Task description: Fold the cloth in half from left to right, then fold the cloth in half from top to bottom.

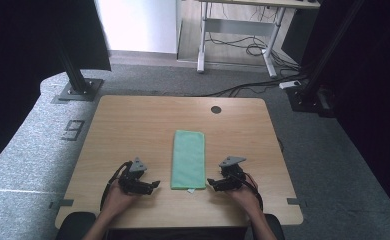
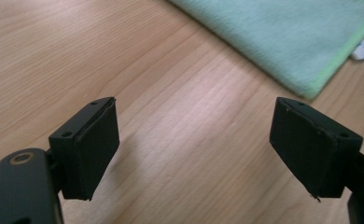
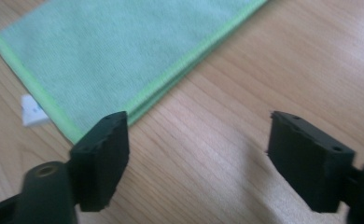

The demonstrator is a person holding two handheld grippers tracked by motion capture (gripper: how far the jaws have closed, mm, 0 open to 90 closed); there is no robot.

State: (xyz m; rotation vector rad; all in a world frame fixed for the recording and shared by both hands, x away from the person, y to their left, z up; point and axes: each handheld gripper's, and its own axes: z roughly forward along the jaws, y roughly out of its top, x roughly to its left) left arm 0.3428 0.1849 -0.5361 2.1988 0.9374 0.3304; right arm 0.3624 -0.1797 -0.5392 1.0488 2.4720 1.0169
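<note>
A folded light green cloth (image 1: 188, 159) lies flat near the middle of the wooden table (image 1: 133, 125), long side running away from me, with a small white tag (image 1: 191, 190) at its near edge. My left gripper (image 1: 156, 184) sits to the left of the cloth's near end, open, with bare wood between its pads (image 2: 94, 149); the cloth (image 2: 283, 42) lies beyond them. My right gripper (image 1: 209, 182) sits to the right of that near end, open too, nothing between its pads (image 3: 103, 158). The cloth's corner (image 3: 119, 56) and tag (image 3: 33, 111) lie just ahead of it.
A round cable hole (image 1: 216, 109) marks the table's far edge. Black frame posts (image 1: 73, 70) stand on the grey carpet at the far left and far right. A desk with cables (image 1: 243, 45) stands behind.
</note>
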